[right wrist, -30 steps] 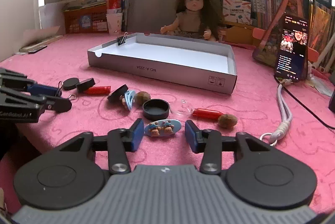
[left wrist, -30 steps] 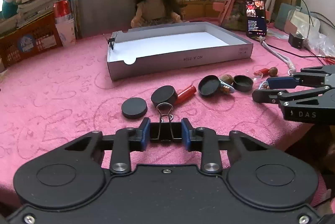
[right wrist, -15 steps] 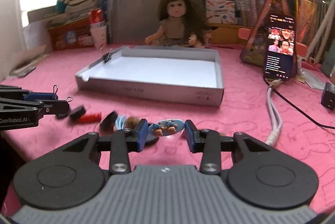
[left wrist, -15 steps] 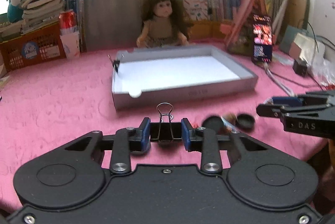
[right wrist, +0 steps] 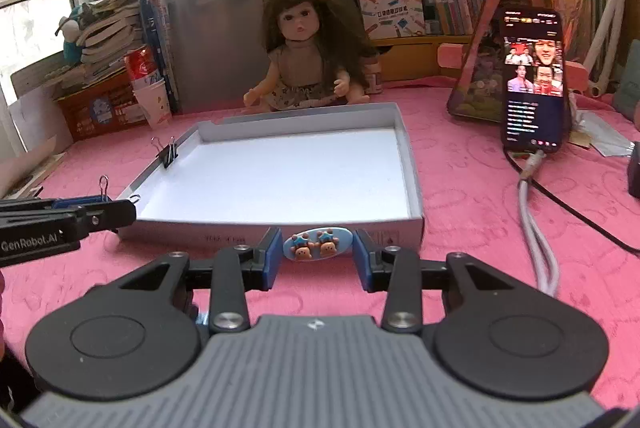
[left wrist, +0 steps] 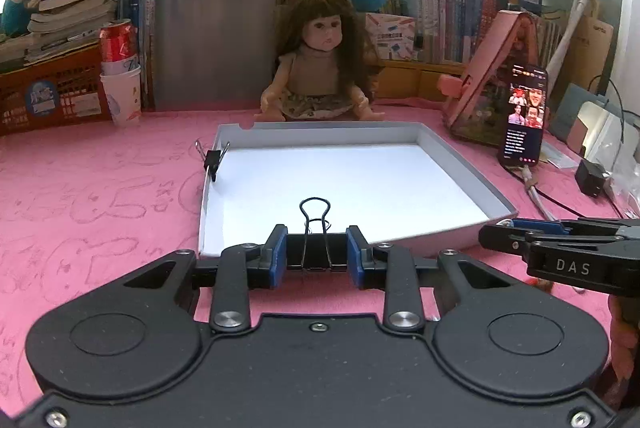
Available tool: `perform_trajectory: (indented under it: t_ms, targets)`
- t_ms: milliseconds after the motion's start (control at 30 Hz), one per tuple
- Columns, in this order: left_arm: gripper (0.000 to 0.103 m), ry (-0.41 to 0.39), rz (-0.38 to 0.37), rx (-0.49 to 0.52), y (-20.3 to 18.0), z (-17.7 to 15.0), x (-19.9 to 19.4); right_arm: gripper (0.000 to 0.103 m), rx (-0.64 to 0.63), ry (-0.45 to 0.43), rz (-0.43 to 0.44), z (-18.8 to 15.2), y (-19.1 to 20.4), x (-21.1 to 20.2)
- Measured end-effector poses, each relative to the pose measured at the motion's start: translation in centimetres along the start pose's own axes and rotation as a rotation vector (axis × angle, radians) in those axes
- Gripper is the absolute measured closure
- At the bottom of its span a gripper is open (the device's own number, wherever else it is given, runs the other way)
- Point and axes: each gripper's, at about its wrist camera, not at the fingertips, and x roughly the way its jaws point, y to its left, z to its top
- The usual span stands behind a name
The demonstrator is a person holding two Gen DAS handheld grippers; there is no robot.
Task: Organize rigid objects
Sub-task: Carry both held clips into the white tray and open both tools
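My left gripper is shut on a black binder clip and holds it above the near left edge of the shallow grey box lid. My right gripper is shut on a blue oval hair clip with two bears, just in front of the lid's near wall. Another binder clip is clipped on the lid's left wall; it also shows in the right wrist view. The left gripper also shows at the left of the right wrist view.
A doll sits behind the lid. A phone leans on a stand at the right, with a white cable trailing forward. A red can on paper cups and stacked books stand at the back left.
Both grippers have risen and moved forward to the lid, each carrying its clip. The loose lids, lipsticks and nuts on the pink cloth have dropped out of view.
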Motion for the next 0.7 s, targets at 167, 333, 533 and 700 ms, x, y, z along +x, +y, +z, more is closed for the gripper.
perform_trajectory:
  t_ms: [167,333,533,700]
  targets:
    - [0.074,0.024,0.019,0.005,0.2,1.1,2.2,0.06,0.005,0.025,-0.005,1.7,-0.1,2.0]
    - [0.074,0.062,0.027,-0.006,0.6,1.8,4.6,0.06,0.029,0.067,-0.009,2.8,-0.6,4.1]
    - [0.074,0.1,0.048,-0.017,1.2,2.1,6.9,0.06,0.063,0.114,-0.026,3.4,-1.2,6.2]
    - [0.074,0.118,0.07,-0.02,1.7,2.2,8.3,0.06,0.067,0.137,-0.053,3.5,-1.5,7.5]
